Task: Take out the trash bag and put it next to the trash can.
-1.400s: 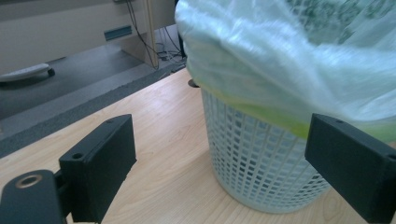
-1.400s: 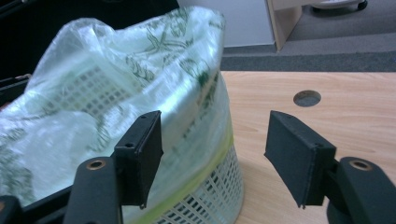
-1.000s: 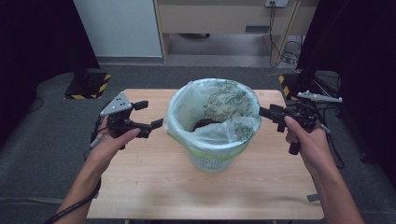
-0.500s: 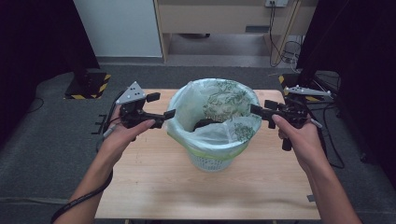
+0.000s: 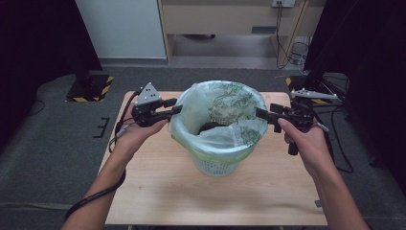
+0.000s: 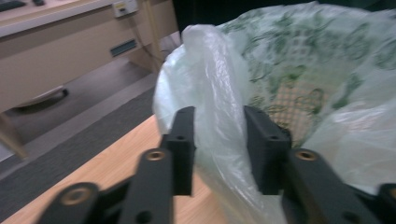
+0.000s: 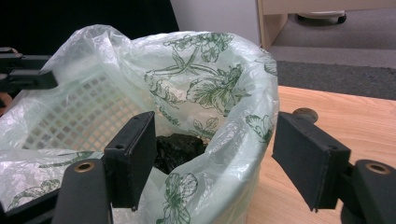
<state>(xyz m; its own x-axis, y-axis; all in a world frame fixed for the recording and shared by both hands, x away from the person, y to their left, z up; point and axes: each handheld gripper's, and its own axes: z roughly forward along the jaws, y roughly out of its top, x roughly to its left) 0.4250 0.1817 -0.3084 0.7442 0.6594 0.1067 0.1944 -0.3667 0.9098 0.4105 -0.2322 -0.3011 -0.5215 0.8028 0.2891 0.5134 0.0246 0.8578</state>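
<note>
Wooden table [image 5: 158,191], bag's [image 7: 215,88] black contents [image 7: 180,147]

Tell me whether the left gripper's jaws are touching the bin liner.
Cannot tell. In the left gripper view the left gripper straddles the bin liner, its jaws just closing, but blur hides any contact.

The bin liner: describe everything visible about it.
The bin liner is thin, translucent pale-green plastic printed with dark green flowers and leaves. It lines a white lattice basket standing upright mid-table, its crumpled top folded out over the rim. Something dark lies at its bottom. The left tool has just been closing, with a bunched fold of the near edge between its jaws. The right tool straddles the opposite edge, jaws apart and not pressing it.
</note>
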